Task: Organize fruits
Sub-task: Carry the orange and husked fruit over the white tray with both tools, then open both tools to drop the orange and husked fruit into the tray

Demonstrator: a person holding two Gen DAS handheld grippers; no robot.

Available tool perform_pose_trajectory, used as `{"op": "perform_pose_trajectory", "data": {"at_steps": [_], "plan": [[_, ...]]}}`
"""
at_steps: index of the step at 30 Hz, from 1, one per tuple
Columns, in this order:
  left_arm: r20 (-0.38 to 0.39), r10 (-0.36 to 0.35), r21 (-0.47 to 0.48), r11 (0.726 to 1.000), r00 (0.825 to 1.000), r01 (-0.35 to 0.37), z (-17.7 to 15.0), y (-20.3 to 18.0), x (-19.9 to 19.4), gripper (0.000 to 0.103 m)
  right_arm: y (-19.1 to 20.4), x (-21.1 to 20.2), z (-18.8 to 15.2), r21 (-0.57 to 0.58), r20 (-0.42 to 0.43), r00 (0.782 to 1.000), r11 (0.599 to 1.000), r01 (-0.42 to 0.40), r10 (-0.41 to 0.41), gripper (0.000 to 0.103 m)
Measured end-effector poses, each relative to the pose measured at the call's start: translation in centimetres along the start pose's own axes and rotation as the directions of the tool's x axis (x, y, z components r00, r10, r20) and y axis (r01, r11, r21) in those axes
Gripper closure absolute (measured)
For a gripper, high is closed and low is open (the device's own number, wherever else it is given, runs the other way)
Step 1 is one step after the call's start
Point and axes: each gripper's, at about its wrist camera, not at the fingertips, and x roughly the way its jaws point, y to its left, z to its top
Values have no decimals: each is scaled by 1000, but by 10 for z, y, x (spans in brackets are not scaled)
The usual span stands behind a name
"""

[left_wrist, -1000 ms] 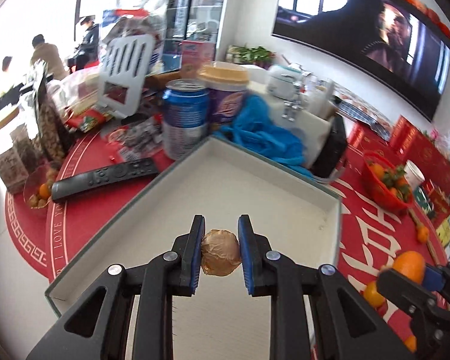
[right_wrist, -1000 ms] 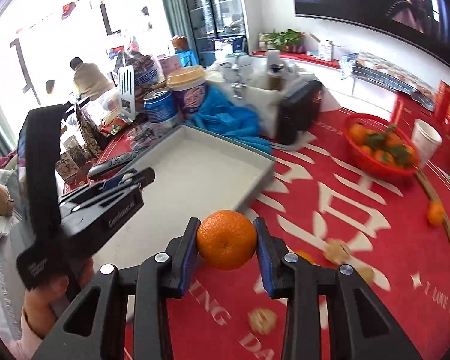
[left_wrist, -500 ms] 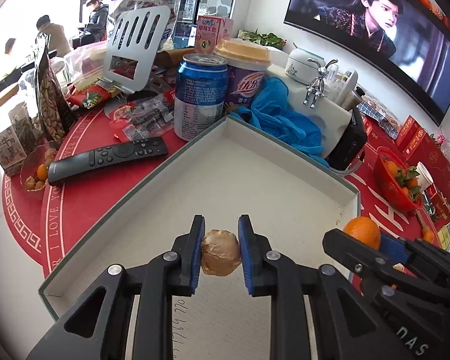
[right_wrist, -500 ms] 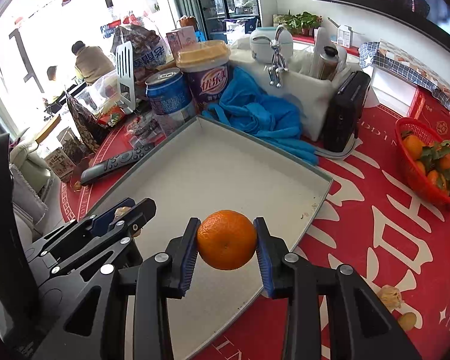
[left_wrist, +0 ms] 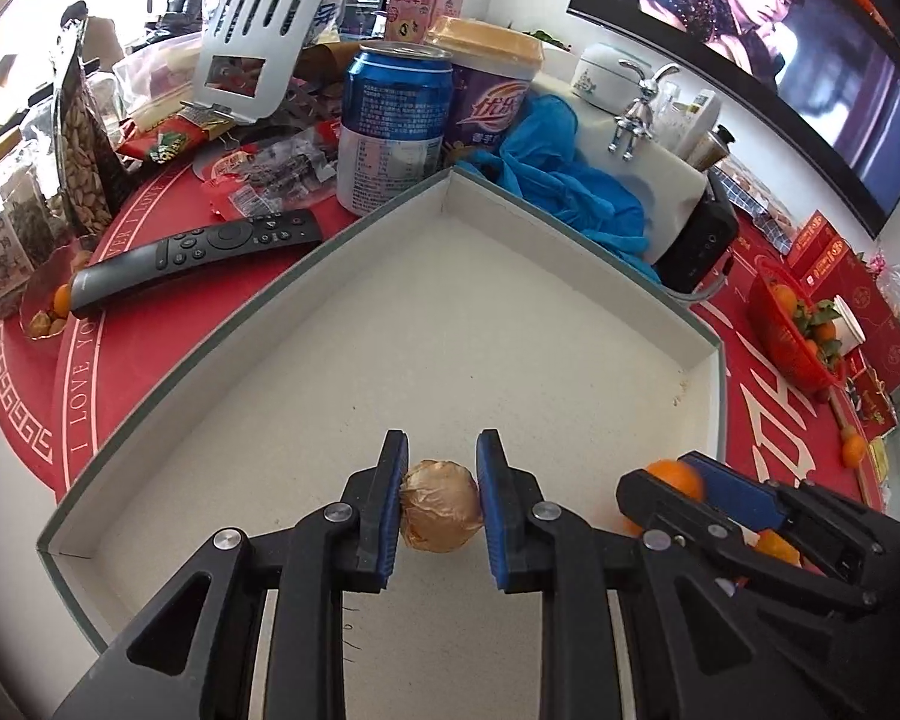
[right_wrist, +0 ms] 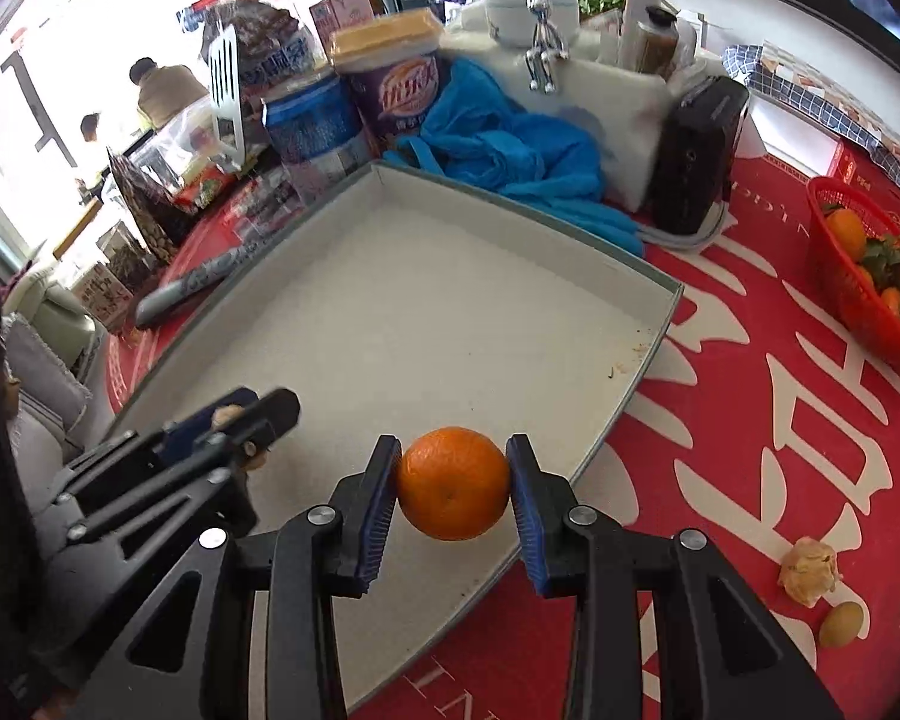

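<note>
We find the task at the placing step. The left tongs (left_wrist: 441, 507) are pinching a small brown longan-like fruit (left_wrist: 441, 515), lower centre of the left wrist view, above the near floor of the white tray (left_wrist: 510, 312). The right tongs (right_wrist: 453, 492) are pinching an orange (right_wrist: 453, 483), lower centre of the right wrist view, above the tray's near right edge. Whether either fruit touches the tray floor we cannot tell.

In our judgement, the next move calls for lowering each fruit onto the tray floor, clear of the rim, then spreading the tongs gently so the round fruit does not roll. Both tongs sit near each other, so a collision is a risk.

Against the frame a second ago, both tongs have come down and tipped further toward the tray, which now fills more of each view. The right tongs have crossed from over the red bench cloth (right_wrist: 750, 420) to the tray. Both grips are unchanged. Loose fruit (right_wrist: 810, 564) remains on the cloth at lower right.
</note>
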Motion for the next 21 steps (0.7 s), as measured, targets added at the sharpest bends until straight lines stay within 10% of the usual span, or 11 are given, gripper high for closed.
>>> {"op": "perform_pose_trajectory", "data": {"at_steps": [6, 12, 14, 21], "plan": [[17, 20, -31, 999, 1000, -19, 1, 6, -4, 72, 12, -11, -5, -88, 35, 999, 995, 45, -42, 66], [155, 144, -53, 989, 977, -138, 6, 12, -26, 22, 12, -27, 2, -110, 115, 986, 984, 137, -124, 32], [205, 115, -44, 993, 972, -108, 5, 9, -37, 21, -1, -38, 2, -65, 142, 982, 989, 133, -123, 0], [238, -113, 99, 991, 965, 92, -6, -36, -56, 13, -44, -97, -21, 88, 264, 954, 988, 123, -142, 0]]}}
